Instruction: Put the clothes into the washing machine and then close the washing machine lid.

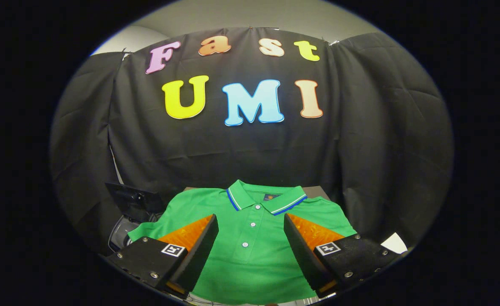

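Hand-held gripper (250, 229) spread wide above flat green polo shirt (252, 259), fingers clear of fabric.

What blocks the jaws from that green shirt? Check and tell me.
Nothing visible. The gripper is open above the green polo shirt, which lies flat between and beneath its fingers. The washing machine, lid up, sits beside the shirt's sleeve, with nothing between them.

- green polo shirt (250, 255): matt knit cloth, smooth, collar ribbed with striped trim, small glossy plastic-looking buttons
- booth wall (381, 140): matt black cloth, creased and wrinkled
- gripper (250, 238): fingers wide apart over the shirt, touching nothing; matt hard bodies, shiny metal screws, textured inner pads
- washing machine (122, 231), left of shirt: glossy, smooth rim, material unclear
- white sheet (395, 243), right of shirt: paper-like, matt
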Motion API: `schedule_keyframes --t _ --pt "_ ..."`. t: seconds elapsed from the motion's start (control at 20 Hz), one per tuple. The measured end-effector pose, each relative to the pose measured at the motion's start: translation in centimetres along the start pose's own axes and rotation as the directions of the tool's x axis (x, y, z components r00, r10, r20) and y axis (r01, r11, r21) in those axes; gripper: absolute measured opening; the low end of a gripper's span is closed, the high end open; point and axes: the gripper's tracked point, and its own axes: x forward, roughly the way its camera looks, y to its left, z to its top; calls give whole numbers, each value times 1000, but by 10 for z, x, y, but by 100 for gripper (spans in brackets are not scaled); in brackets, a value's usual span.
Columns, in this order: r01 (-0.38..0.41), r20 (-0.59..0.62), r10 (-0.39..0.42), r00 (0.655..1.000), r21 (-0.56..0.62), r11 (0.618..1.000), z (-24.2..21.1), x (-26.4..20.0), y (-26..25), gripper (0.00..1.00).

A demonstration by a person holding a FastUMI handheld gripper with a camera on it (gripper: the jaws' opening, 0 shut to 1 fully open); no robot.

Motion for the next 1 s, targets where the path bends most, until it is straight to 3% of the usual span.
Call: schedule_keyframes --t 0.35,0.7,1.0 --pt "6 -118 -8 993 -20 1000 -22 38 -4 96" --pt "-49 -235 35 971 -54 997 -56 56 -2 96" --pt "-57 -244 44 969 -47 997 -57 54 -2 96"
